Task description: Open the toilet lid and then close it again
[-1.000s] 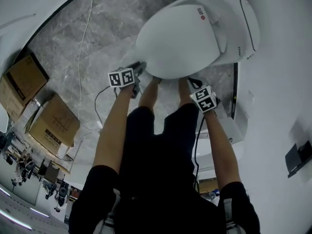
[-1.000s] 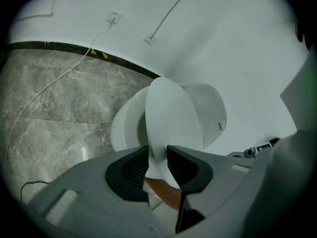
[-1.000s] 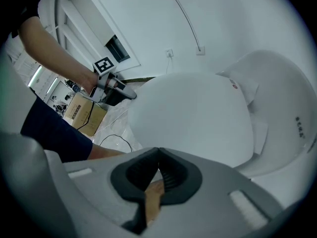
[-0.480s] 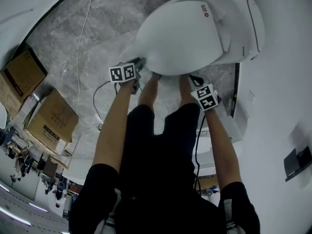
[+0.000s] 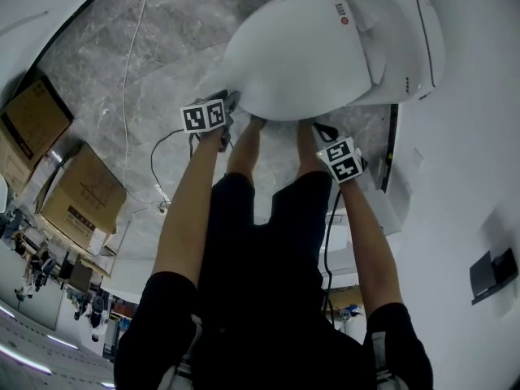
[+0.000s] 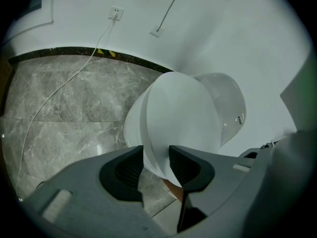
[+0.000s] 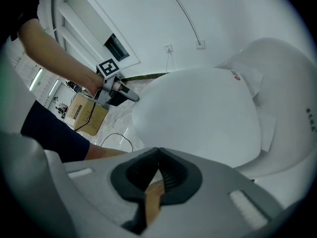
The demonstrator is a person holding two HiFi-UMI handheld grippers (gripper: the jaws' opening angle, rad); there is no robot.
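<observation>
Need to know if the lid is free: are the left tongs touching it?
Cannot tell. In the left gripper view the left tongs, jaws just opening, straddle the front edge of the toilet lid, but no clear gap or contact shows.

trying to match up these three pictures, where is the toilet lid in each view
Head view: the toilet lid is upper centre-right, a broad white oval.
Left gripper view: it is in the centre, seen from its front edge.
Right gripper view: it fills the middle, seen from its front.
Shared landmark: the small dots on the toilet's side, right of the lid in all three.
</observation>
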